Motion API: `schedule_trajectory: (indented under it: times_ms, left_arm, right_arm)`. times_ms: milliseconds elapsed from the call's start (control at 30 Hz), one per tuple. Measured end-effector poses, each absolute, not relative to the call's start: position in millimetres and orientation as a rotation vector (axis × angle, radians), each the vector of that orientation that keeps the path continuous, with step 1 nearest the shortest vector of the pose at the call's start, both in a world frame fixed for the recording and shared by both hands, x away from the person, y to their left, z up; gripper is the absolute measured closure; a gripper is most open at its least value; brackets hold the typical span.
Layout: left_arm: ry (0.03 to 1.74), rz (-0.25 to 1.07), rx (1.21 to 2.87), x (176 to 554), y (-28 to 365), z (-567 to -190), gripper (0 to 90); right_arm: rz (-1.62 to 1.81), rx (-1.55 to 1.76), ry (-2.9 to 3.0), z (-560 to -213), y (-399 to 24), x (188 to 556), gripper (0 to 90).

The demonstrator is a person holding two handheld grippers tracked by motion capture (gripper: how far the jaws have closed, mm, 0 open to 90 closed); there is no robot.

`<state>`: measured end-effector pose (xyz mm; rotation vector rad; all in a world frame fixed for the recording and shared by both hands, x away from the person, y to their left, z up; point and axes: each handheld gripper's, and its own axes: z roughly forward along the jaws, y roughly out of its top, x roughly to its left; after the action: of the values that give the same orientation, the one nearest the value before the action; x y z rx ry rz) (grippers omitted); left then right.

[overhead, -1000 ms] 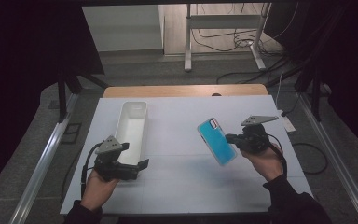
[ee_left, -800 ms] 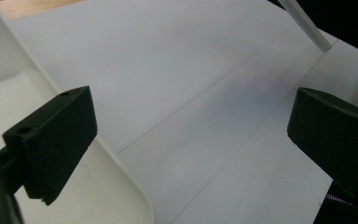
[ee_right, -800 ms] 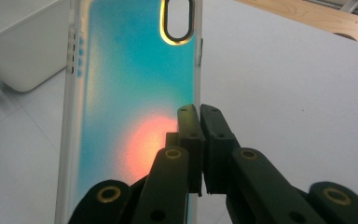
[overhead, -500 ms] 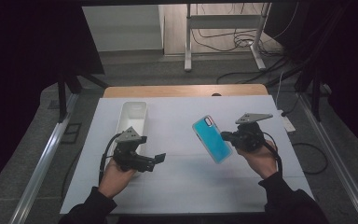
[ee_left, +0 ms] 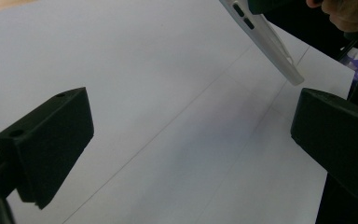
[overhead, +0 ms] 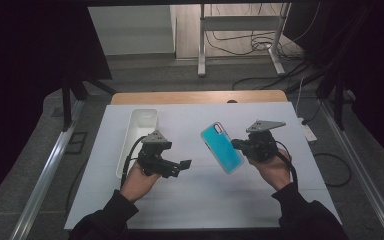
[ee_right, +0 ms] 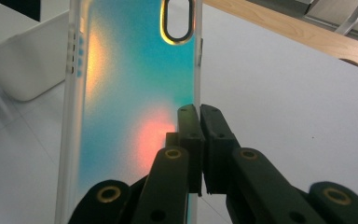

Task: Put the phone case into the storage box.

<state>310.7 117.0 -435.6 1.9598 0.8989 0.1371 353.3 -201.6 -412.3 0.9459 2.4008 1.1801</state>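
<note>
One phone case point(overhead: 222, 148), teal, right of white tray point(overhead: 139, 131). One white tray, long and narrow. Two handheld grippers: left gripper point(overhead: 179, 166) just right of tray's near end, right gripper point(overhead: 240, 145) farther right of tray, past case. Two hands. One white table sheet point(overhead: 195, 200) under tray.

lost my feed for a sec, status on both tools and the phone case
Right tool shut on phone case edge, case held off the table. Left tool open, nothing between jaws, pointing toward case. White bin sits off to the left, path between tools unobstructed.
</note>
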Motion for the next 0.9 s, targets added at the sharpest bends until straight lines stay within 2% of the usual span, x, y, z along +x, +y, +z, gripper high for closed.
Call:
schedule_trajectory:
  times_ms: [900]
  left_arm:
    - [0.894, 0.062, 1.896, 328, 98, -436, 0.2]
  right_arm:
    - [1.225, 0.872, 2.400, -413, -163, 349, 87.4]
